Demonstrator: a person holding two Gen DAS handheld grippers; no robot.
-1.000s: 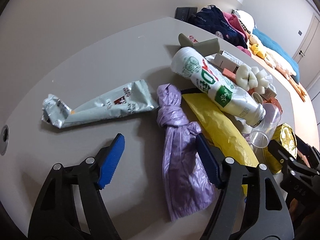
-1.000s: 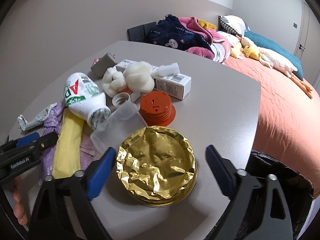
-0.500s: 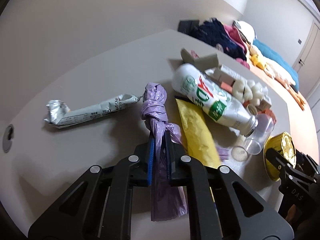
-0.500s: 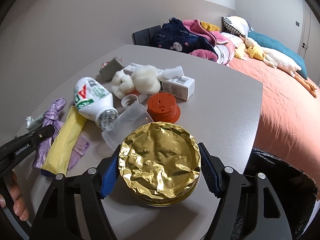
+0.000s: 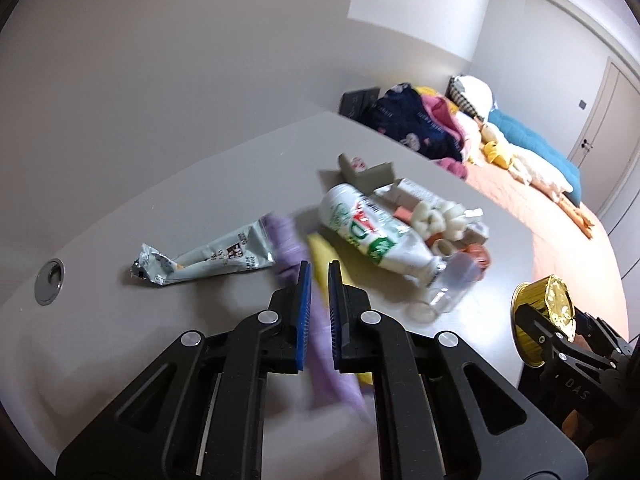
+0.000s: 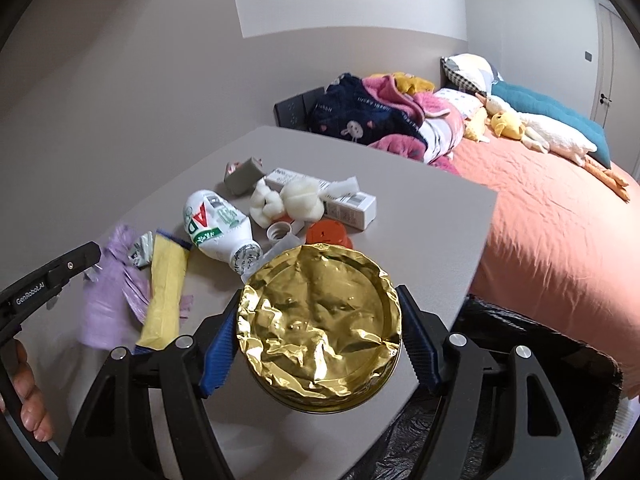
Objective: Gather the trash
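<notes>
Our left claw [image 5: 316,280] pinches a knotted, crumpled lilac bag [image 5: 320,340], blurred; our right claw [image 6: 318,320] clasps a round gold tin [image 6: 320,320] with wrinkled foil top.

bottle [image 6: 218,226] on table [image 6: 420,216], bed [image 6: 560,232] right, box [image 6: 340,200] behind bottle

the left wrist camera sat just behind the left gripper [image 5: 318,276] and looked forward and down along its fingers, over the counter [image 5: 168,208] toward the bed [image 5: 532,208]. the right wrist camera sat likewise behind the right gripper [image 6: 320,320], close above the gold foil can [image 6: 320,320], facing the same far wall. both views shared the white bottle [image 5: 372,232] [image 6: 218,220], the purple bag [image 5: 320,344] [image 6: 108,304], and each other's gripper at the frame edge.
</notes>
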